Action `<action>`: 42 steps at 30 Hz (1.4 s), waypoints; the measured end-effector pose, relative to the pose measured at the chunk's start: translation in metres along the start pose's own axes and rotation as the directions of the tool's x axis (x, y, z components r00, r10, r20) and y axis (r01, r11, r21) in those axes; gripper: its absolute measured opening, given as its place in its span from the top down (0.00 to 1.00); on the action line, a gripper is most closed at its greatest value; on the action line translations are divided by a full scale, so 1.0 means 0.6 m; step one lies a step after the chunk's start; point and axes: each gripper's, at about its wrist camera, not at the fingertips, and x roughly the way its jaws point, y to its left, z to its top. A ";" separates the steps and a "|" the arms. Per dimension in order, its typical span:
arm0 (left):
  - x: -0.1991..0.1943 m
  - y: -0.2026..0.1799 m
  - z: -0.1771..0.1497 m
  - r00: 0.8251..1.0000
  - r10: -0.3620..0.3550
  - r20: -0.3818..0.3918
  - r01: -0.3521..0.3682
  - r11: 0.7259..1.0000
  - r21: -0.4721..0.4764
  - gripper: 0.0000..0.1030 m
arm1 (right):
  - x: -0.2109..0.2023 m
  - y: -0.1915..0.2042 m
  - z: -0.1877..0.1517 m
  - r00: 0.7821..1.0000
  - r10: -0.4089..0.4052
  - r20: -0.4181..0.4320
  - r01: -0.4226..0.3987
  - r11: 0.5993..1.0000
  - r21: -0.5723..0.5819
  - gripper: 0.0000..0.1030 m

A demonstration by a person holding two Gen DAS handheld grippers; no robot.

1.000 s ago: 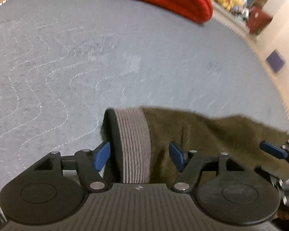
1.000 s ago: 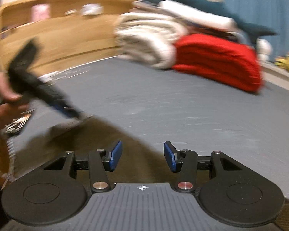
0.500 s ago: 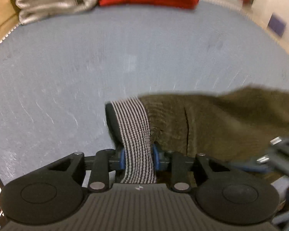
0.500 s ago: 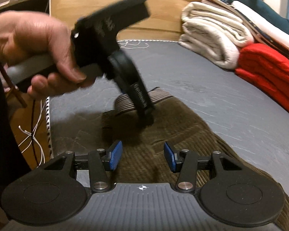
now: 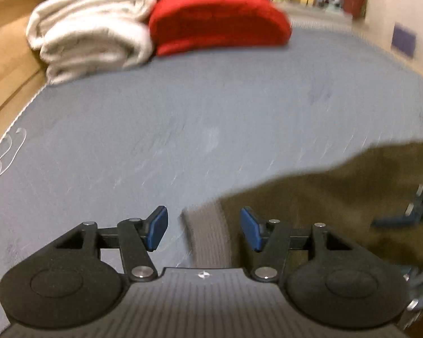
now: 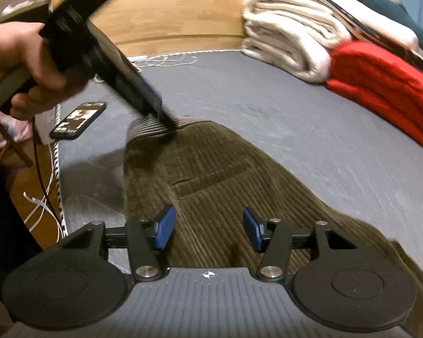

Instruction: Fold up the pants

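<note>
Pants [image 6: 211, 174] on mattress [image 6: 268, 118]; phone [image 6: 77, 119] left, blankets [image 6: 290, 42] behind

bare mattress [image 5: 211, 107] ahead, blankets [image 5: 93, 42] beyond

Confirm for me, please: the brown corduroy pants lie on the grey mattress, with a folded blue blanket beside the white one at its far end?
Not quite: the blanket beside the white one is red, not blue, as the right wrist view shows. The brown corduroy pants do lie on the grey mattress.
</note>
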 end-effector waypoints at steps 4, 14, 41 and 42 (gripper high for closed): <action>0.022 -0.041 0.014 0.988 -0.153 0.015 0.153 0.988 0.004 0.63 | 0.010 -0.016 -0.034 0.989 -0.011 -0.149 0.012 1.000 0.009 0.46; 0.103 -0.107 0.028 0.990 0.045 -0.133 -0.040 0.998 0.041 0.69 | -0.070 -0.051 -0.080 0.985 -0.083 -0.154 0.092 0.995 0.049 0.46; 0.210 -0.396 0.077 0.947 -0.306 -0.102 0.322 0.906 0.276 0.72 | -0.679 -0.469 -0.428 0.558 -0.781 -0.279 0.413 -0.029 0.910 0.41; 0.228 -0.403 0.069 0.972 -0.208 -0.106 0.232 0.919 0.319 0.63 | -0.684 -0.470 -0.446 0.547 -0.779 -0.306 0.411 -0.068 0.909 0.41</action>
